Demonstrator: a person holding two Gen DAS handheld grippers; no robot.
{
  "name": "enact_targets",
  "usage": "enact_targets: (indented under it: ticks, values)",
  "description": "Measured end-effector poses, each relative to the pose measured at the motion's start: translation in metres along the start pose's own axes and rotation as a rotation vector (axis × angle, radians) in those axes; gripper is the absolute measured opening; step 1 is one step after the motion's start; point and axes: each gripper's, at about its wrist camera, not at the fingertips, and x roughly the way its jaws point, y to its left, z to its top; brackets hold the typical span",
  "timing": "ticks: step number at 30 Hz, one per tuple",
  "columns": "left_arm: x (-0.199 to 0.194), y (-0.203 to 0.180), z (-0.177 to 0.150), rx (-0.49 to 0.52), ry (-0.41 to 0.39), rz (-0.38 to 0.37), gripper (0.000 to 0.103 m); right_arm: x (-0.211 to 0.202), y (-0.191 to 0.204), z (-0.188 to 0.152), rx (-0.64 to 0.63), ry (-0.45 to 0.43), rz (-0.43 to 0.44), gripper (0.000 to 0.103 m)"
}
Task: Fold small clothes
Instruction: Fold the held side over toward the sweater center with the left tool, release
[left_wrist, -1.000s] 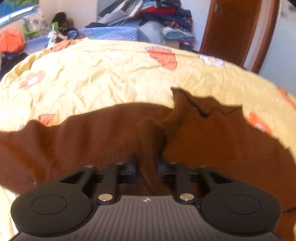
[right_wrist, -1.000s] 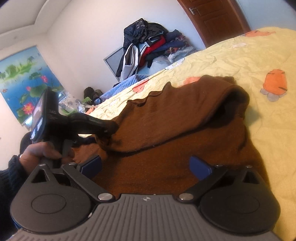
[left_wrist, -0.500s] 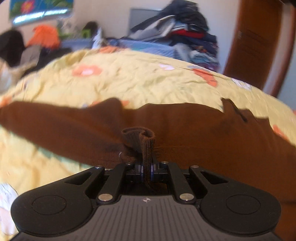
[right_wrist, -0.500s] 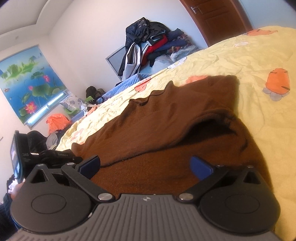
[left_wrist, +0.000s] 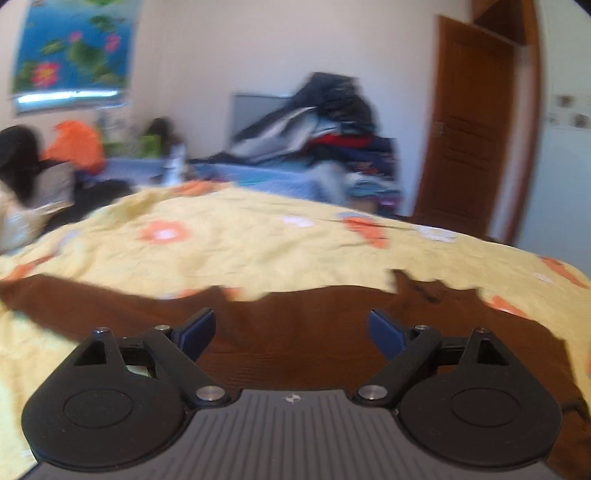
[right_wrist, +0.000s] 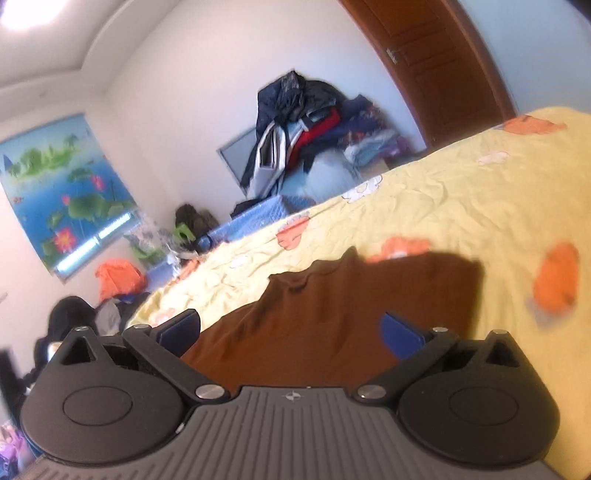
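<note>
Brown garment (left_wrist: 303, 332) lies spread flat on the yellow flowered bedspread (left_wrist: 258, 240), at its near edge, directly ahead of both tools; its ragged far hem faces the room. In the left wrist view one sleeve-like strip runs off to the left over the cover. The flat spread suits folding, in my judgement, since every edge is exposed for a pinch.

Left gripper (left_wrist: 291, 328) hovers over the near part of the cloth, its jaws opening and already wide; the blue pads (left_wrist: 195, 332) grasp nothing, and the cloth lies beneath rather than between them. The release reads as the end of one fold.

Right gripper (right_wrist: 291, 332) likewise stands released above the garment's near right part, jaws wide and holding nothing. Both views are blurred, so fine creases cannot be judged.

Containers: a blue basket-like bin (right_wrist: 255, 218) sits at the far side of the bed, its contents not discernible. Behind it, against the wall, a loose heap of clothes (right_wrist: 303, 122) is piled high, in no container that can be made out.
</note>
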Motion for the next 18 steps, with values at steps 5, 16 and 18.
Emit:
enact_targets:
  ticks: [5,16,18]
  values:
    - [0.059,-0.024,-0.025,0.037,0.244,-0.089,0.091,0.081,-0.021,0.003,-0.083,0.219,-0.215,0.103]
    - [0.031,0.069,-0.019,-0.198,0.11,-0.077,0.094,0.085,-0.01,-0.036,-0.392,0.209,-0.348,0.103]
    - [0.019,0.112,-0.013,-0.305,0.049,0.004,0.094,0.082,-0.012,-0.034,-0.384,0.203,-0.342,0.103]
